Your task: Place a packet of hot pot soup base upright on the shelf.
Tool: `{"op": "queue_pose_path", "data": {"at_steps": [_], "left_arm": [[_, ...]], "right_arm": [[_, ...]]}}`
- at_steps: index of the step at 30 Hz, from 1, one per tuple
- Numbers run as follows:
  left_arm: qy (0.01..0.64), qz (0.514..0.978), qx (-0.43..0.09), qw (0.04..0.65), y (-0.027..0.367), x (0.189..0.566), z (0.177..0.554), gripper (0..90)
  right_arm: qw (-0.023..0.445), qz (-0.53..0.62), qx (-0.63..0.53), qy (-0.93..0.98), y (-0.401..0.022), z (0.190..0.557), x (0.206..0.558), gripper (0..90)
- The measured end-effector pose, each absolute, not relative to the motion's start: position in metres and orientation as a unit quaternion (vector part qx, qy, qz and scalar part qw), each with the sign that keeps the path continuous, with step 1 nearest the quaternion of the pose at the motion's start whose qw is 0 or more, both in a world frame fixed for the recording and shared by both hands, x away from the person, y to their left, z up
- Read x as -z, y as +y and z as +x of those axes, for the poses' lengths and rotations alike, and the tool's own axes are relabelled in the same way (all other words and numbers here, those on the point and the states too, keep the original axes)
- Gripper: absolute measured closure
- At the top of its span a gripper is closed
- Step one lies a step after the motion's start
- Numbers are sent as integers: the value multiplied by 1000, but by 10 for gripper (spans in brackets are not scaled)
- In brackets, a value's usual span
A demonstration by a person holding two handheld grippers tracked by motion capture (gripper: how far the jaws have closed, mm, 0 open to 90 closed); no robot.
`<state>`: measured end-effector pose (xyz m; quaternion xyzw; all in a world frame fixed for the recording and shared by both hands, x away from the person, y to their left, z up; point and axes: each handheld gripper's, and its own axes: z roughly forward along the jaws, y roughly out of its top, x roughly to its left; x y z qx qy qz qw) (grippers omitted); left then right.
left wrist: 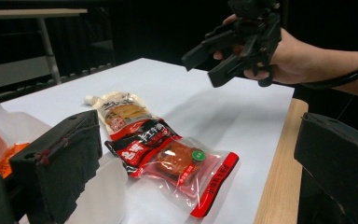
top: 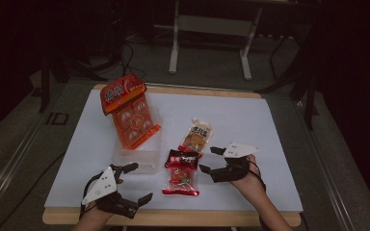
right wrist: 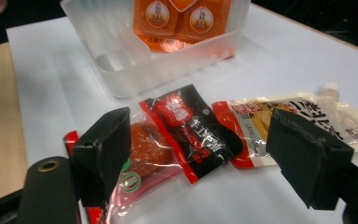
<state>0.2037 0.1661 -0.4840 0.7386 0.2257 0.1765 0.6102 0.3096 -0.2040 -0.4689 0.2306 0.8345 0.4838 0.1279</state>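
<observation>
High view: the right gripper hovers wide open and empty beside the black-and-red packet; left gripper view: the left gripper gapes empty; right gripper view: the packet lies flat between the jaws, untouched.

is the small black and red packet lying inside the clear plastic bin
No, the black and red packet lies on the white table cover in front of the clear bin, overlapping the other snack bags.

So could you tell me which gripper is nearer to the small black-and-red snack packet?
The right. The right gripper sits open just beside the black-and-red packet, jaws toward it; the left gripper rests farther off, near the table's front edge.
</observation>
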Motion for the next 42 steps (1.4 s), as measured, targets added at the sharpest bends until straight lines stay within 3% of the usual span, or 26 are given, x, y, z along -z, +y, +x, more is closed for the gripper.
{"op": "queue_pose_path", "data": {"at_steps": [12,25,42], "left_arm": [[226,743,-170,607,165,486,205,13],[226,745,-166,605,165,488,206,13],[230,747,-161,602,165,490,207,13]], "right_arm": [[104,227,-455,855,-183,335,494,295],[95,241,-414,873,-164,357,522,297],[82,238,-392,885,-163,356,532,361]]}}
